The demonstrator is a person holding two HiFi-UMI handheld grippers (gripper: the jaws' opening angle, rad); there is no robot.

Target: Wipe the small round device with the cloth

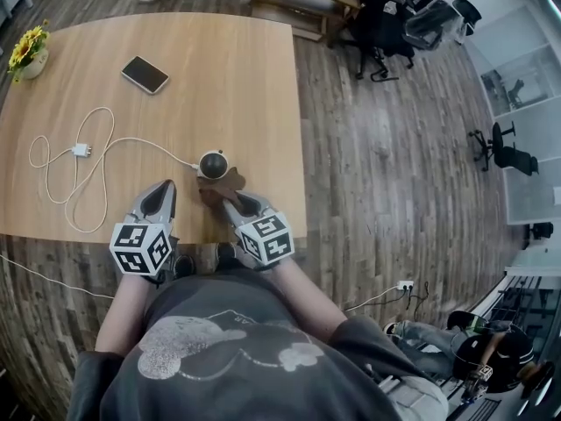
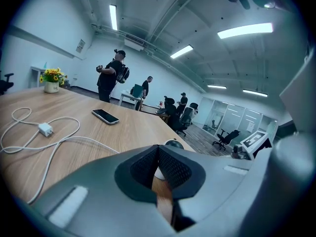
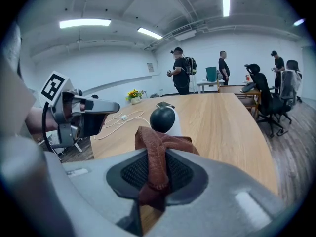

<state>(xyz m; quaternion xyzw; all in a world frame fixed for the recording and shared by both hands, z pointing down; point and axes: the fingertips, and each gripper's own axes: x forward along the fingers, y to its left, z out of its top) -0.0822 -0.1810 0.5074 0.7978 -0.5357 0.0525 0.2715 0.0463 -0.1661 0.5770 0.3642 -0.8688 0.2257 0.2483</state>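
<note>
R claw (image 3: 157, 176) clamps cloth (image 3: 159, 144), by device (image 3: 164, 120)

The person wears a dark T-shirt (image 1: 237, 345) with pale print; the grey left gripper (image 1: 166, 187) and right gripper (image 1: 230, 203) bear black-and-white cubes (image 1: 140, 248).

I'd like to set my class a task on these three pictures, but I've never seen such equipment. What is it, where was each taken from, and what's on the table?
No robot: a person at a wooden table holds a two-jaw gripper in each hand; the marker cubes belong to them. One picture comes from a camera on the person's head, looking down; the other two from cameras riding on each gripper. The right gripper is shut on a brown cloth, close to a small round device. The left gripper is shut, holding nothing. Also on the table: a white cable, a phone and yellow flowers.
</note>
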